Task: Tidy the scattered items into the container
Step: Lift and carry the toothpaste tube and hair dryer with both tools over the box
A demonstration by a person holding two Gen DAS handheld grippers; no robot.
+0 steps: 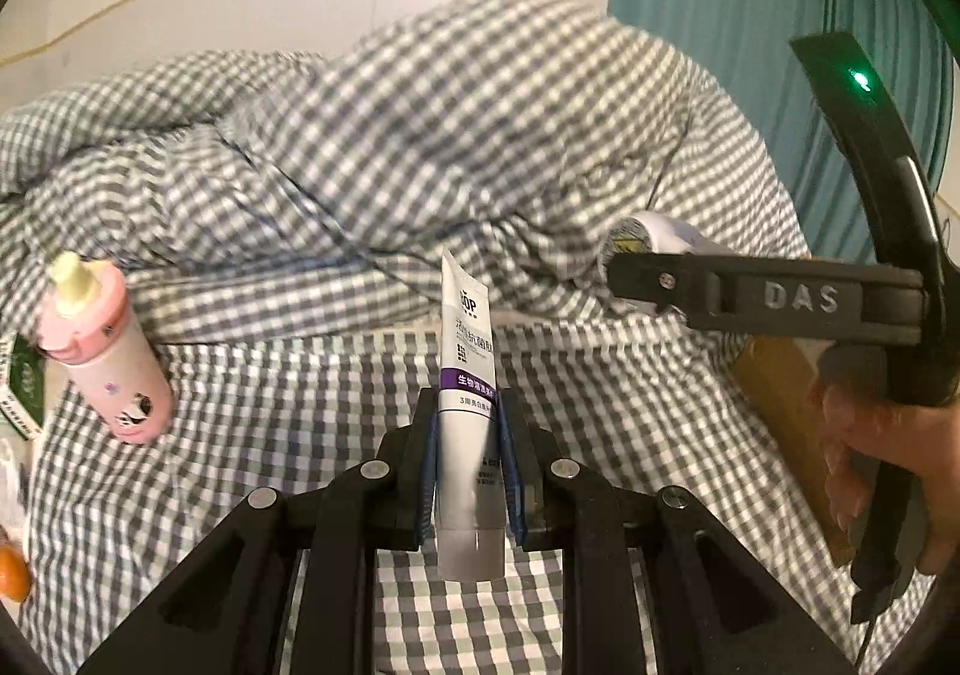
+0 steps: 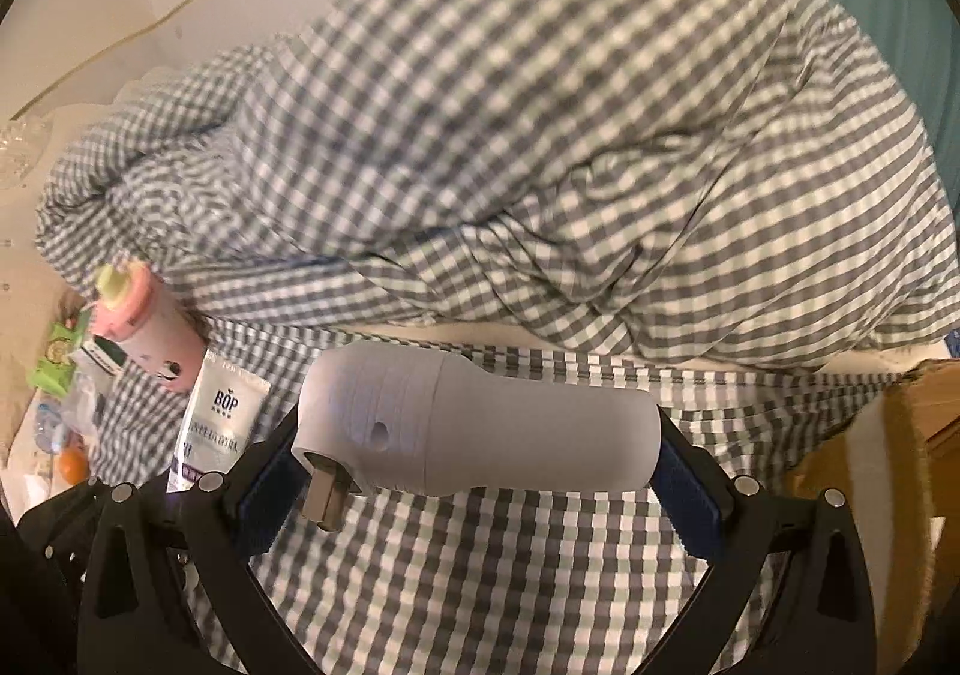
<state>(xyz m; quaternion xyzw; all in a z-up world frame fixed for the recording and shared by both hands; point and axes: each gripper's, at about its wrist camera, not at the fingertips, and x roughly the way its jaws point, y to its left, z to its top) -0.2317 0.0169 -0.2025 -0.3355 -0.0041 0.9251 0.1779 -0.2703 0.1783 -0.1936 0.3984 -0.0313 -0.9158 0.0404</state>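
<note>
My left gripper [image 1: 467,435] is shut on a white toothpaste tube [image 1: 467,375] with a purple band, held upright above the checked bedsheet. The tube also shows in the right wrist view [image 2: 213,423]. My right gripper [image 2: 480,447] is shut on a white plug-in charger [image 2: 474,423] with metal prongs, held sideways between the blue pads. In the left wrist view the right gripper [image 1: 624,273] sits at the right with the charger [image 1: 654,231] behind it. A pink bottle [image 1: 114,351] with a pale cap lies on the bed at the left; it also shows in the right wrist view [image 2: 150,327].
A rumpled grey-and-white checked duvet [image 1: 420,135] fills the back of the bed. A brown cardboard box [image 2: 888,459] stands at the right edge; it also shows in the left wrist view [image 1: 780,405]. A green packet [image 2: 57,357], an orange item [image 1: 12,573] and small clutter lie at the left.
</note>
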